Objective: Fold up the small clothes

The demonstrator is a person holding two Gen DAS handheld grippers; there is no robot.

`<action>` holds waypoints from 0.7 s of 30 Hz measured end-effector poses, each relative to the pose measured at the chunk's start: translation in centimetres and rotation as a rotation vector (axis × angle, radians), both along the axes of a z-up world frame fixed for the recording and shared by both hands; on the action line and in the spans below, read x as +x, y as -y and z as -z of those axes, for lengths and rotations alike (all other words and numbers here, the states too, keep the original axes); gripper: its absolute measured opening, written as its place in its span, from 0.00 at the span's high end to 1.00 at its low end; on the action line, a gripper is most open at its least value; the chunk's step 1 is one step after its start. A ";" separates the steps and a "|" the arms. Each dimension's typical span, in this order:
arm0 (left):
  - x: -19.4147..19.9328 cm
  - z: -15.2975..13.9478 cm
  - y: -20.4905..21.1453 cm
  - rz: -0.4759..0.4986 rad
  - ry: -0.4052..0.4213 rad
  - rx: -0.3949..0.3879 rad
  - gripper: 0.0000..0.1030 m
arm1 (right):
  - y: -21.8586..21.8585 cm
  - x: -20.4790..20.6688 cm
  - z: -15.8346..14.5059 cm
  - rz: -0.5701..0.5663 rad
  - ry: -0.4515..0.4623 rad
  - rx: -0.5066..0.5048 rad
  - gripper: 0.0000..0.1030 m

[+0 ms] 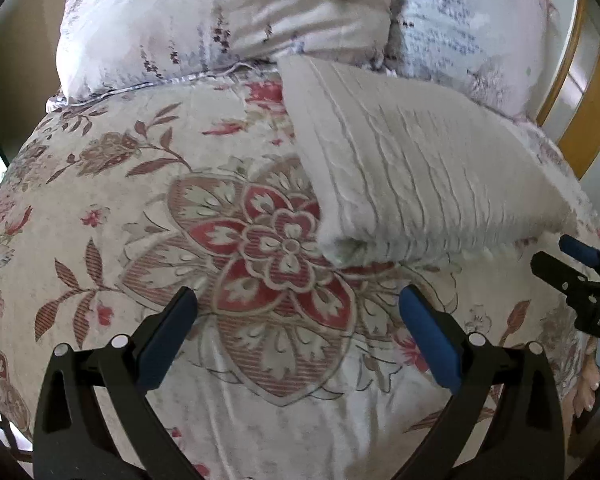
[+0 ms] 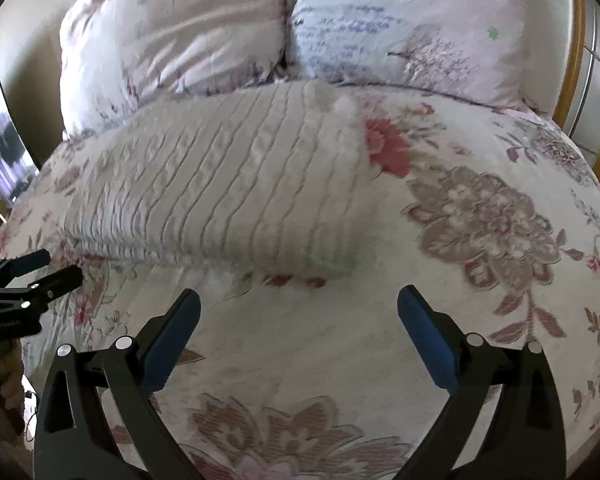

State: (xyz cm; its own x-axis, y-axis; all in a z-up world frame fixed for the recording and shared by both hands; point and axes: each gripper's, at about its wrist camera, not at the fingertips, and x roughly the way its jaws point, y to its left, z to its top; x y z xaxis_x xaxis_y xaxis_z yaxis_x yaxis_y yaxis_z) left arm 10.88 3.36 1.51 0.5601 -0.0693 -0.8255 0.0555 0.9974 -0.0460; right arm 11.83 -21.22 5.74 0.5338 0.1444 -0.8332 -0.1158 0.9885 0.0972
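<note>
the folded white knitted garment (image 2: 220, 184) lies on the floral bed (image 2: 500, 320), just below the pillows (image 2: 172, 40). left hand-held gripper (image 1: 298, 312) and right hand-held gripper (image 2: 298, 312) both stand wide open, empty, short of its near edge. to fold again, pinch both near corners together and lift evenly.

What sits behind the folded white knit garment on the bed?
Two patterned pillows stand side by side behind the folded white knit garment, which lies on the floral bedspread. The garment's far edge hides the pillows' lower edges.
</note>
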 end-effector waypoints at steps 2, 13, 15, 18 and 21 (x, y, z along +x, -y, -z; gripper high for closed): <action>0.0 0.2 0.6 0.006 -0.003 0.023 0.02 | -0.5 0.0 0.4 0.001 -0.017 -0.004 0.02; 0.2 0.3 1.5 0.006 0.006 0.065 0.02 | -1.5 -0.1 1.3 0.017 -0.024 -0.072 0.01; 0.2 0.3 1.5 0.007 0.014 0.063 0.02 | -1.5 -0.2 1.2 0.026 -0.019 -0.072 0.01; 0.1 0.3 1.5 0.007 0.025 0.063 0.02 | -1.5 -0.3 1.2 0.036 -0.013 -0.074 0.01; 0.0 0.3 1.5 0.007 0.030 0.063 0.02 | -1.5 -0.3 1.2 0.036 -0.012 -0.074 0.01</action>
